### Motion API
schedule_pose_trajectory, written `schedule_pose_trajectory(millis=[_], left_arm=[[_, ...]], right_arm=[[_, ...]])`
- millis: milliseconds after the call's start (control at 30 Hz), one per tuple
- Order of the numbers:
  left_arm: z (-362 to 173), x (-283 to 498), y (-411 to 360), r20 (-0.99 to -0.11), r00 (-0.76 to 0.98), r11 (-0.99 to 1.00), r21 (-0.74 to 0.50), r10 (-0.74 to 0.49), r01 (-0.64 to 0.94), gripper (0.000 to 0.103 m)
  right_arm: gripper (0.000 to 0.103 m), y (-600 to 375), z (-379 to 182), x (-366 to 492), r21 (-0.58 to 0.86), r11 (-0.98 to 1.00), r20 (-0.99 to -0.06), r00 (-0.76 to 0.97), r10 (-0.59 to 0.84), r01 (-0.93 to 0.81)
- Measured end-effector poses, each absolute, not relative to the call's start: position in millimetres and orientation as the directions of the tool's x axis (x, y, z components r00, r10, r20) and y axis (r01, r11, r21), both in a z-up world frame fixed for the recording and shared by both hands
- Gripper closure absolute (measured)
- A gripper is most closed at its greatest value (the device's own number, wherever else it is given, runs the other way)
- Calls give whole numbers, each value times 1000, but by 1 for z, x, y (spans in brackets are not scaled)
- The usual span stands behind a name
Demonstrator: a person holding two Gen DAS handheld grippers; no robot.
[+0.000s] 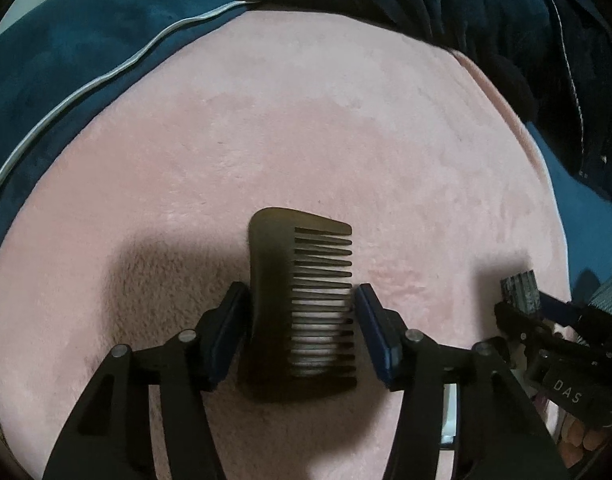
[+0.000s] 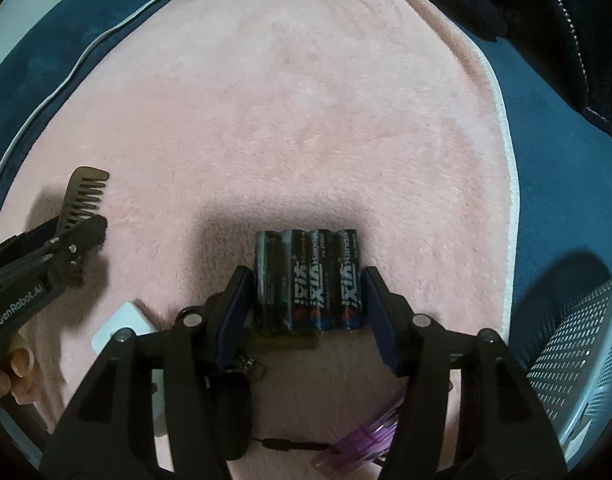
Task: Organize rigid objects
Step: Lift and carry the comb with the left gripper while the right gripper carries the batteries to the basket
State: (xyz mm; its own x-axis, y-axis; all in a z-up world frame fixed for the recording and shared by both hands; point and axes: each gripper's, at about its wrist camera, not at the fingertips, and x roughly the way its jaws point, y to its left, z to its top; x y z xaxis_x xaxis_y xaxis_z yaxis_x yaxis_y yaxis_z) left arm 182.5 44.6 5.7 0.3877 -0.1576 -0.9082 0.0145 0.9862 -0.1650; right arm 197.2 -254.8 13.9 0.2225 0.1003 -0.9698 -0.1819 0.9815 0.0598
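So there's a fluffy pink mat (image 2: 306,100) spread over a dark blue blanket (image 2: 558,152). On the mat: a white card (image 2: 120,322) and a purple plastic thing (image 2: 366,440), near edge.

Dim, soft-focus fisheye views with dark corners and broad shadows.

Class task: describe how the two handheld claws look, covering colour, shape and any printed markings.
Both are matte black linkage frames with silver pivot pins and dark blue finger pads. The left claw body reads "GenRobot.AI" in white; the right claw body reads "DAS". No cables or sleeves are visible.
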Motion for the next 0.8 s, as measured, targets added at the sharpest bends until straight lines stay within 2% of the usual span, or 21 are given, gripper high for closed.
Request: schedule_pose_trajectory(millis=[133, 367, 533, 800], left_arm=[[13, 177, 54, -899, 391, 978, -210, -199, 15, 54], [23, 152, 62, -896, 403, 980, -196, -187, 20, 54], [26, 118, 67, -902, 374, 973, -228, -216, 11, 54], [23, 36, 56, -928, 314, 979, -200, -199, 32, 54]], right_arm=[[50, -258, 28, 190, 96, 981, -963, 235, 135, -169], [50, -252, 53, 159, 114, 975, -952, 259, 162, -193], [50, -252, 68, 129, 121, 968, -949, 260, 178, -220], [50, -275, 47, 68, 164, 960, -970, 137, 199, -228]])
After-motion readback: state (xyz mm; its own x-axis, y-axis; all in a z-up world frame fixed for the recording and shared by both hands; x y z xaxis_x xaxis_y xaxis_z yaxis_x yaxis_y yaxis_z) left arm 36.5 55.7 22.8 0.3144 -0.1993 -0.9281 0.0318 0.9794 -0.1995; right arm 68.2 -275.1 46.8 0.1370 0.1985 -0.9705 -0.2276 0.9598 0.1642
